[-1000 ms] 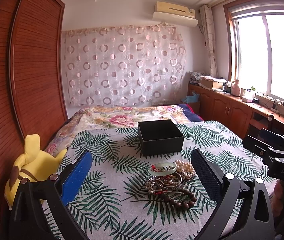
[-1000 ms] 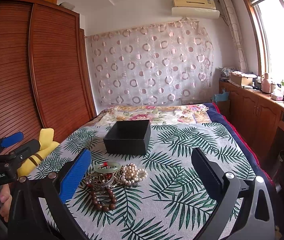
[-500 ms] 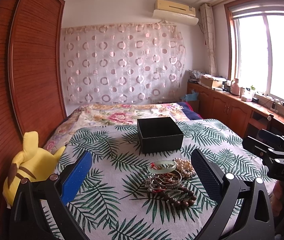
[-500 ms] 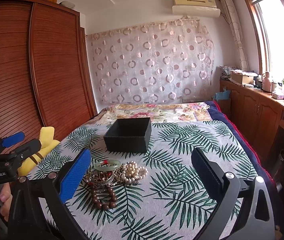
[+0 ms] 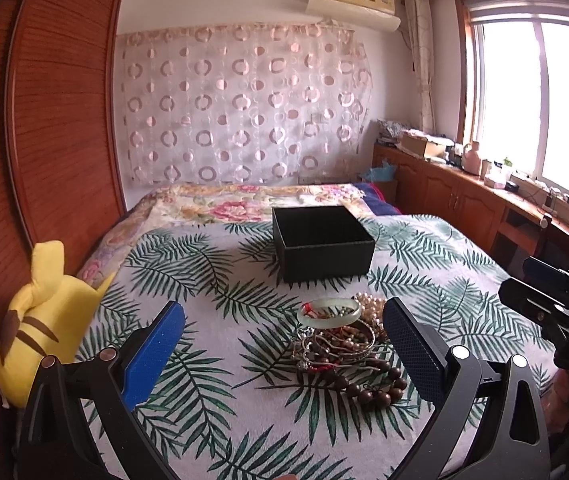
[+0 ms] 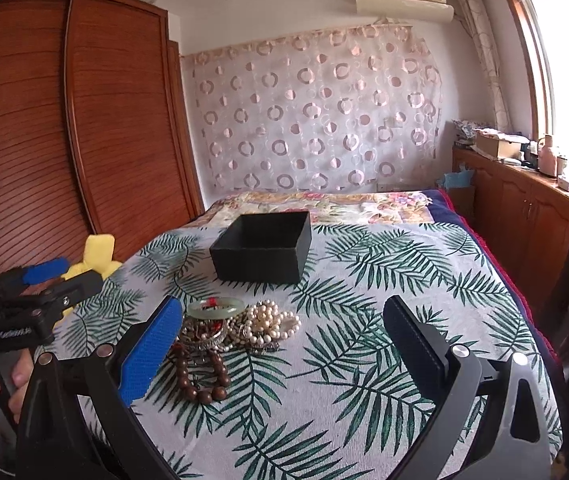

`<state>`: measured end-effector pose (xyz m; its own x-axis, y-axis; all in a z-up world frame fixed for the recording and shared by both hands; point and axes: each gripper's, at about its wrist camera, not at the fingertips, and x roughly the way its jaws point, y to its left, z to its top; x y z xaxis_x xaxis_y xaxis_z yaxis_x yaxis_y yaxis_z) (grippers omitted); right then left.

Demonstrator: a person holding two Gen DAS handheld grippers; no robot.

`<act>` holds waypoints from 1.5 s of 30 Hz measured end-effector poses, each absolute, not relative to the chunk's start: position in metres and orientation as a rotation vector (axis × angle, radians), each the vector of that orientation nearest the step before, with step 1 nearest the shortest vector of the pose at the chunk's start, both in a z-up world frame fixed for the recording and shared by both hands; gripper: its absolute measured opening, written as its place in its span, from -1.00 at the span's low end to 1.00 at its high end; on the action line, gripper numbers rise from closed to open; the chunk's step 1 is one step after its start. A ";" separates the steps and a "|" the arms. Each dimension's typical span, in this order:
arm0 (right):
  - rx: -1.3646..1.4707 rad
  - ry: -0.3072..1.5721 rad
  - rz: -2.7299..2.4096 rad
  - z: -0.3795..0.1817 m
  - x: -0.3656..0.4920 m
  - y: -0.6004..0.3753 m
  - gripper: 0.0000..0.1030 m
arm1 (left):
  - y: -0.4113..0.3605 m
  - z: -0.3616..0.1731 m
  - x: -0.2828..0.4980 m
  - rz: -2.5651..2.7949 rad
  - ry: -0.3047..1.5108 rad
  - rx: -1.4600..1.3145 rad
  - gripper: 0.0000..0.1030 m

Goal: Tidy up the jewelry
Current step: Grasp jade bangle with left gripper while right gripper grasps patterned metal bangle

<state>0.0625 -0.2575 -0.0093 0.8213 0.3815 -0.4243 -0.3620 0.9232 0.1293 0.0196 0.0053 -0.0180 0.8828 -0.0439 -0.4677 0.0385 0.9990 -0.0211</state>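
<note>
A pile of jewelry lies on the leaf-print cloth: a pale green bangle, a pearl string, metal bangles and a dark wooden bead string. An open black box stands behind it, also in the right wrist view. My left gripper is open and empty, just left of and before the pile. My right gripper is open and empty, with the pile by its left finger.
A yellow plush toy lies at the cloth's left edge by the wooden wardrobe. A floral bedspread lies beyond the box. Wooden cabinets with clutter run under the window on the right.
Both grippers have edged forward and slightly lower toward the jewelry pile. Both stay open and empty. The jewelry and the box have not moved.
</note>
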 end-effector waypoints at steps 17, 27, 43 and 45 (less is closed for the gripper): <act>-0.035 0.588 0.504 -0.045 0.085 -0.244 0.51 | -0.003 -0.064 0.093 -0.246 0.752 0.002 0.86; -0.064 0.620 0.539 -0.049 0.093 -0.235 0.51 | -0.007 -0.079 0.139 -0.353 0.859 -0.058 0.85; -0.076 0.642 0.559 -0.057 0.098 -0.225 0.51 | -0.024 -0.104 0.193 -0.400 1.025 -0.046 0.56; -0.075 0.642 0.561 -0.057 0.098 -0.225 0.51 | -0.023 -0.104 0.193 -0.393 1.017 -0.037 0.36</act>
<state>0.0979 -0.2254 -0.0572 0.6582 0.4726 -0.5861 -0.5181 0.8491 0.1029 0.1928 -0.0232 -0.1039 0.4624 -0.3364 -0.8204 0.3020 0.9297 -0.2109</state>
